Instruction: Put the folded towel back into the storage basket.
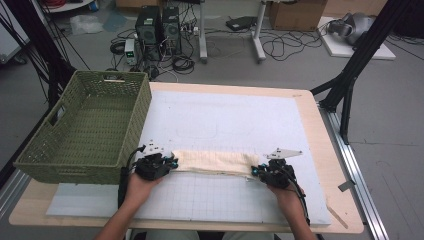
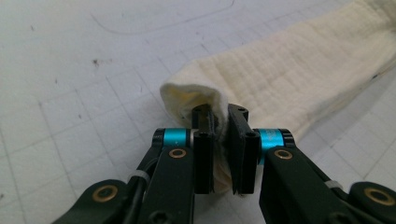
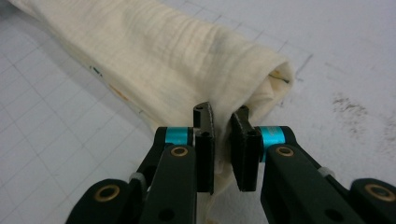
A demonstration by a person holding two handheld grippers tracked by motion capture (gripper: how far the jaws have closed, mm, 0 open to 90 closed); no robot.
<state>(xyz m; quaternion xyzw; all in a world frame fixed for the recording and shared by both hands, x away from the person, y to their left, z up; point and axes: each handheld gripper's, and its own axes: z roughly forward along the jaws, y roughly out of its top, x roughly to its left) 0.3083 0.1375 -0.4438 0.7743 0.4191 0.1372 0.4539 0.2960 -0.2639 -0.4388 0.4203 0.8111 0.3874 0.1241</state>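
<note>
Grey floor strewn with cables, computer towers and cardboard boxes lies beyond our wooden table (image 1: 320, 120), which carries a big white gridded mat (image 1: 230, 120). Next in size is the green woven basket (image 1: 125, 145), sitting on the table's left side with its near right corner just beside our left hand.

Across the near part of the mat lies a cream cloth (image 1: 212, 161), folded into a long narrow band running left to right between our two hands.

We hold the left gripper (image 1: 159, 165) at the band's left end; in the left gripper view its jaws pinch a bunched fold of the cloth (image 2: 289, 65) tightly. We hold the right gripper (image 1: 265, 172) at the band's right end; in the right gripper view its jaws are closed on the edge of the cloth (image 3: 154, 56), with fabric squeezed between the pads (image 3: 205, 149).
</note>
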